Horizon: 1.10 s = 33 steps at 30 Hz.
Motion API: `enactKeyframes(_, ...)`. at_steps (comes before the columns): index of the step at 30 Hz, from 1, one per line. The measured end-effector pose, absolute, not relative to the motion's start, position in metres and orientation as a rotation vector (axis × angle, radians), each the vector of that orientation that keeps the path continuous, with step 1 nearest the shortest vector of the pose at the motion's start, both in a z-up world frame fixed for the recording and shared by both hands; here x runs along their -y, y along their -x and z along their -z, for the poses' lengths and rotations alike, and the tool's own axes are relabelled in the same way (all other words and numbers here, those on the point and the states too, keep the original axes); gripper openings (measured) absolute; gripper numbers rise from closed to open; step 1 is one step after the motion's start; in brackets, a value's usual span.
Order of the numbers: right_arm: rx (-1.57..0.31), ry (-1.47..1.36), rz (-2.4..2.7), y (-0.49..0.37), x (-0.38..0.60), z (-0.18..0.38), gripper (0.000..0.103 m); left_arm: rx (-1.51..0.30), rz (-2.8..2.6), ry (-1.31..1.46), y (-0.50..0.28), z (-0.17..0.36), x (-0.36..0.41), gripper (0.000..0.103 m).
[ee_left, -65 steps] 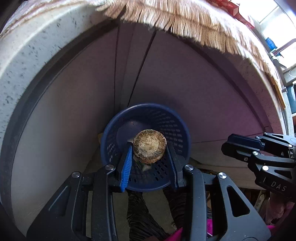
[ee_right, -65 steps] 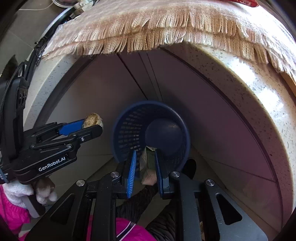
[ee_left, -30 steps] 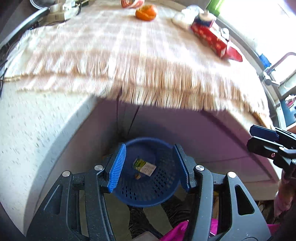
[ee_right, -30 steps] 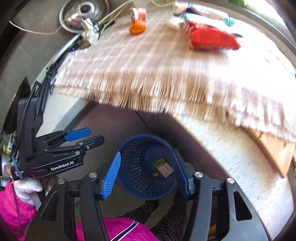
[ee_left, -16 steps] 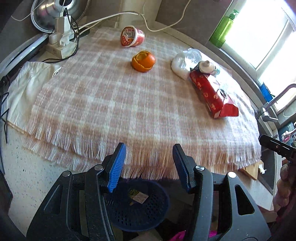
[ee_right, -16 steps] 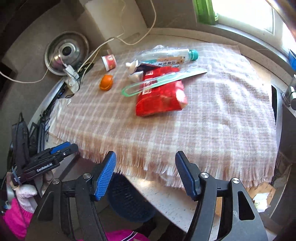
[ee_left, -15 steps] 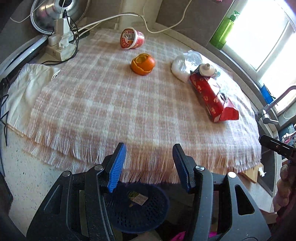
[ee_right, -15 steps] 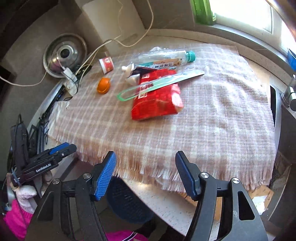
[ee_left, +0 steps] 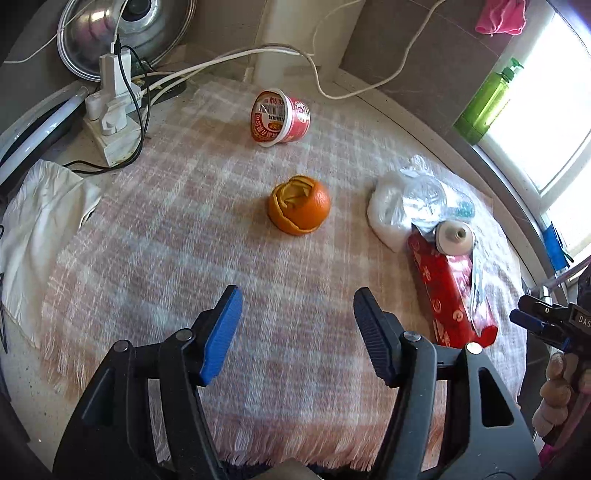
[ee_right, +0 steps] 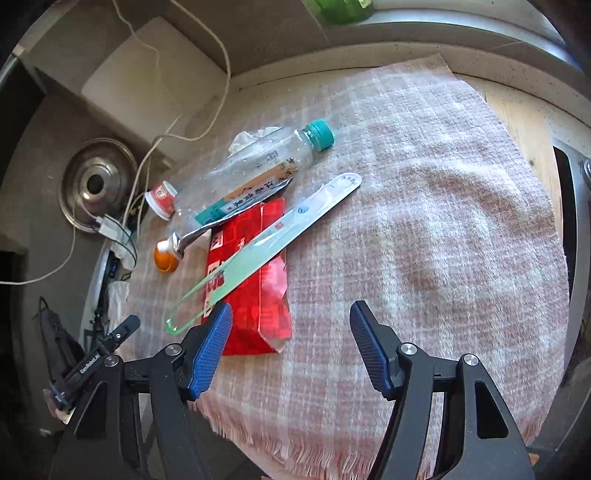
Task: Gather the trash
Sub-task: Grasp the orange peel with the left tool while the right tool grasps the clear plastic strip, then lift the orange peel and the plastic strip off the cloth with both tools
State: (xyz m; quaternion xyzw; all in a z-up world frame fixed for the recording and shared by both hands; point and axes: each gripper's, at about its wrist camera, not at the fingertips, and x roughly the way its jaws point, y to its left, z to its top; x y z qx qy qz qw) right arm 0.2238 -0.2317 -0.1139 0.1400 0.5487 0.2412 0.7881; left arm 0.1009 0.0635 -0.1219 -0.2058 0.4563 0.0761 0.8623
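Trash lies on a plaid cloth (ee_left: 177, 236). In the left wrist view: an orange peel (ee_left: 299, 209), a tipped red cup (ee_left: 280, 117), a white plastic bag (ee_left: 391, 206), a squeezed tube (ee_left: 454, 238) and a red wrapper (ee_left: 452, 291). My left gripper (ee_left: 295, 328) is open and empty, above the cloth short of the peel. In the right wrist view: the red wrapper (ee_right: 255, 291), a clear plastic toothbrush package (ee_right: 266, 251), a clear bottle (ee_right: 258, 162), the tube (ee_right: 240, 206). My right gripper (ee_right: 290, 345) is open and empty beside the wrapper's near end.
A power strip with plugs and cables (ee_left: 110, 122) and a steel lid (ee_left: 125, 33) sit at the back left. A white cloth (ee_left: 37, 218) lies at the left edge. A green bottle (ee_left: 487, 103) stands by the window. The cloth's fringe (ee_left: 295, 450) hangs over the counter edge.
Both grippers dropped their trash into the blue basket under the counter, opened, then rose above the counter. The basket has left view; both now move in over the cloth.
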Motion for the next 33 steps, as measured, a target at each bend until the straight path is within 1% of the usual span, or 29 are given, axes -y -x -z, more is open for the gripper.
enactKeyframes(9, -1.270, -0.473, -0.534, -0.264, 0.229, 0.141, 0.066, -0.965, -0.184, 0.459, -0.152, 0.131, -0.074, 0.064)
enactKeyframes(15, -1.309, -0.667, -0.536, -0.283, 0.232, 0.161, 0.066, -0.978, -0.191, 0.467, -0.174, 0.140, -0.076, 0.064)
enactKeyframes(17, -1.310, -0.688, -0.531, -0.287, 0.232, 0.164, 0.063, -0.983, -0.195, 0.476, -0.179, 0.144, -0.077, 0.064)
enactKeyframes(20, -1.314, -0.699, -0.531, -0.292, 0.228, 0.165, 0.054, -0.991, -0.201, 0.474, -0.187, 0.148, -0.078, 0.064)
enactKeyframes(23, -1.325, -0.703, -0.529, -0.297, 0.226, 0.169, 0.044, -0.997, -0.201, 0.464, -0.193, 0.151, -0.077, 0.064)
enactKeyframes(24, -1.331, -0.705, -0.527, -0.298, 0.226, 0.170, 0.038, -0.997, -0.203, 0.459, -0.194, 0.151, -0.077, 0.064)
enactKeyframes(26, -1.342, -0.711, -0.518, -0.299, 0.225, 0.172, 0.033, -1.000, -0.205, 0.464, -0.197, 0.153, -0.077, 0.064)
enactKeyframes(27, -1.345, -0.715, -0.517, -0.300, 0.223, 0.174, 0.027, -1.001, -0.206, 0.472, -0.197, 0.154, -0.078, 0.064)
enactKeyframes(28, -1.347, -0.720, -0.520, -0.301, 0.223, 0.174, 0.023, -0.999, -0.207, 0.480, -0.199, 0.155, -0.080, 0.064)
enactKeyframes(29, -1.347, -0.727, -0.521, -0.301, 0.225, 0.175, 0.023, -0.997, -0.208, 0.486, -0.199, 0.156, -0.080, 0.063)
enactKeyframes(30, -1.345, -0.731, -0.521, -0.300, 0.225, 0.174, 0.021, -0.996, -0.210, 0.489, -0.200, 0.156, -0.081, 0.057)
enactKeyframes(33, -1.341, -0.751, -0.524, -0.299, 0.231, 0.172, 0.016, -0.986, -0.207, 0.507, -0.200, 0.159, -0.086, 0.052)
